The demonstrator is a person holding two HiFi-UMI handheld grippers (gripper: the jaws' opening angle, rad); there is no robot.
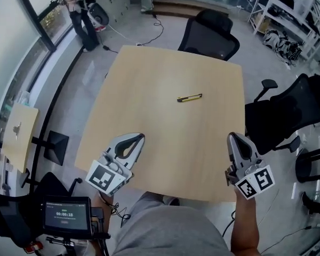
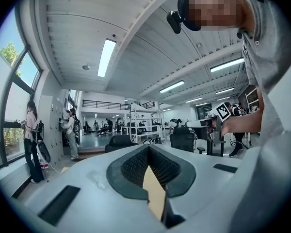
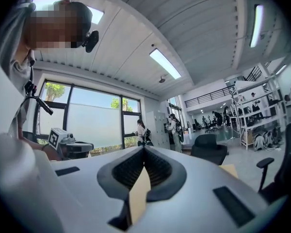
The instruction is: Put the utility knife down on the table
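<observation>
Two clenched, empty — left tool (image 1: 140, 137), right tool (image 1: 232, 136) | only head view shows utility knife (image 1: 190, 97) lying on table (image 1: 149, 84)

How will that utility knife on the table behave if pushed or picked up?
The utility knife looks slim and rigid, so probably stiff and light. Lying flat on the smooth table, it would likely slide rather than roll.

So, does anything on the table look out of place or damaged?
Nothing stands out. The utility knife lies flat near the middle of the table, well clear of its edges. The left gripper and right gripper are both shut, empty, and apart from it.
</observation>
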